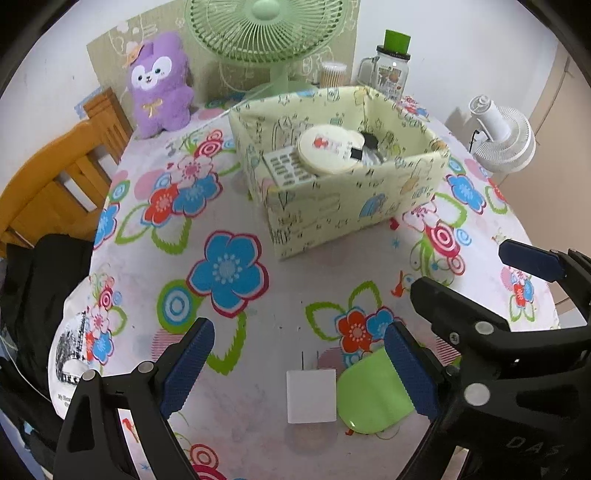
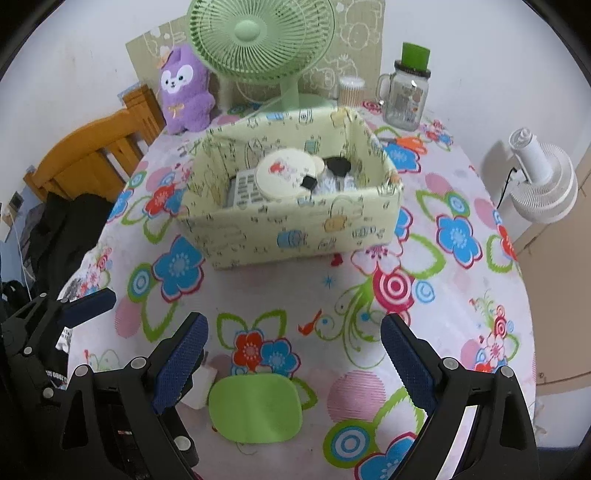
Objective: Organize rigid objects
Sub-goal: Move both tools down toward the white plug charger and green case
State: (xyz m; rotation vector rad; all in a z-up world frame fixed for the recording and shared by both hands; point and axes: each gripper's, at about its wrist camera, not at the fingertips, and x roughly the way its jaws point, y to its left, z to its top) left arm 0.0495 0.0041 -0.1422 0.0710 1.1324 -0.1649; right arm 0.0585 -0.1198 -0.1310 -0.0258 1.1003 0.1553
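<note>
A white charger plug point(image 1: 311, 396) lies on the flowered tablecloth beside a flat green rounded piece point(image 1: 373, 395). My left gripper point(image 1: 301, 369) hangs open over the plug, its right pad above the green piece's edge. My right gripper point(image 2: 293, 365) is open above the green piece point(image 2: 255, 408); its left finger hides part of the plug point(image 2: 201, 387). Farther back stands a pale yellow printed box point(image 1: 332, 214) point(image 2: 295, 229) holding a round cream tin point(image 1: 330, 147), a keypad device point(image 1: 286, 168) and dark items. Each gripper shows at the edge of the other's view.
A green desk fan point(image 1: 266, 33), a purple plush point(image 1: 160, 85), a glass mug jar with a green lid point(image 1: 393, 70) and a swab tub point(image 1: 334, 74) line the table's back. A white fan point(image 1: 504, 133) stands right. A wooden chair point(image 1: 55, 177) and black fabric point(image 1: 44, 288) are left.
</note>
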